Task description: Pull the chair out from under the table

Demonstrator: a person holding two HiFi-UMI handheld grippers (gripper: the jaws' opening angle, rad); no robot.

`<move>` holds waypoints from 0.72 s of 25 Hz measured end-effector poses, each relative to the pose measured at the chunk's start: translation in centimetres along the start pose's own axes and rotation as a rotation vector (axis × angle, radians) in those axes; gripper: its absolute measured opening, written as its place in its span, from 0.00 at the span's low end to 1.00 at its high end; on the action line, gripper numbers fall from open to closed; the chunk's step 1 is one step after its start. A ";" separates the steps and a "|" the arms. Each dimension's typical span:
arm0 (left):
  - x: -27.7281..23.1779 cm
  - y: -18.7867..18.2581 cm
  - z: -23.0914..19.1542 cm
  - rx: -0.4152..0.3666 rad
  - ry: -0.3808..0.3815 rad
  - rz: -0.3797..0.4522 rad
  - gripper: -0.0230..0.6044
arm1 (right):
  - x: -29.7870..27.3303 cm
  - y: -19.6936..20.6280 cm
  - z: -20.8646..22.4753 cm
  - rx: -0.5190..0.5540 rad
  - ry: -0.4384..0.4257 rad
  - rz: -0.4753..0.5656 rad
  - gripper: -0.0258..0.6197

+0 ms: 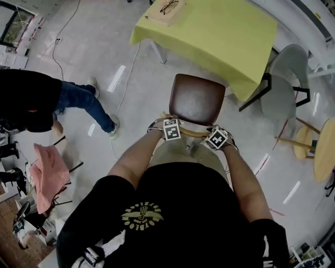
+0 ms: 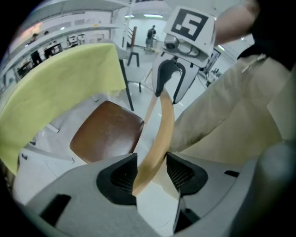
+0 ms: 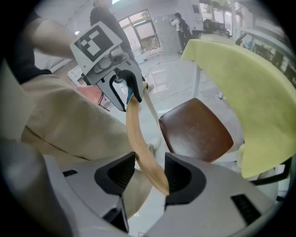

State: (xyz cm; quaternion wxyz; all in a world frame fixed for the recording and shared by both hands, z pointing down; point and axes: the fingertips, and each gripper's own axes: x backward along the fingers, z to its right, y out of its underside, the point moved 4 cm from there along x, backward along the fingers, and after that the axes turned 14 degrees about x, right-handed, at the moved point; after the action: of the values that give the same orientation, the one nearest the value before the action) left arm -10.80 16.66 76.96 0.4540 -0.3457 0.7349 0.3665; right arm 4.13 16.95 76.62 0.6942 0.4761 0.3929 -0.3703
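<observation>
The chair has a brown seat (image 1: 196, 98) and a curved pale wooden back rail (image 1: 192, 134). It stands on the floor, out in front of the yellow-covered table (image 1: 220, 31). My left gripper (image 1: 167, 119) is on the rail's left end, my right gripper (image 1: 212, 131) on its right end. In the left gripper view the rail (image 2: 162, 134) runs slantwise through the left gripper (image 2: 150, 173) and both pads touch it. In the right gripper view the rail (image 3: 138, 143) lies between the right gripper's (image 3: 150, 173) jaws, resting on one pad, with a slight gap at the other.
A grey chair (image 1: 285, 78) stands at the table's right corner, with a round wooden table (image 1: 322, 149) nearer me. A person in black and jeans (image 1: 52, 99) stands at the left, beside a rack with a pink cloth (image 1: 47, 175). Glasses lie on a book (image 1: 168, 8) on the table.
</observation>
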 end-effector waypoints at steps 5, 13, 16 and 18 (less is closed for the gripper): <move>5.1 -2.4 -1.2 0.331 0.017 0.337 0.32 | 3.9 -1.5 2.1 -0.112 0.128 0.194 0.30; 13.1 -6.2 -3.2 0.468 -0.141 0.729 0.05 | 10.8 -4.1 5.0 -0.211 0.370 0.455 0.06; 15.7 -7.2 -3.7 0.523 -0.184 0.853 0.05 | 13.3 -5.1 5.7 -0.254 0.432 0.541 0.06; 17.3 -7.8 -4.3 0.549 -0.214 0.914 0.05 | 14.8 -5.9 6.3 -0.265 0.467 0.587 0.06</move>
State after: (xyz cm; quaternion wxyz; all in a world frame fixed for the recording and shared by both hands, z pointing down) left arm -12.08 6.15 60.65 0.3943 0.1795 0.8288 0.3541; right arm 6.26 7.28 62.60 0.7180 0.5457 0.4317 0.0162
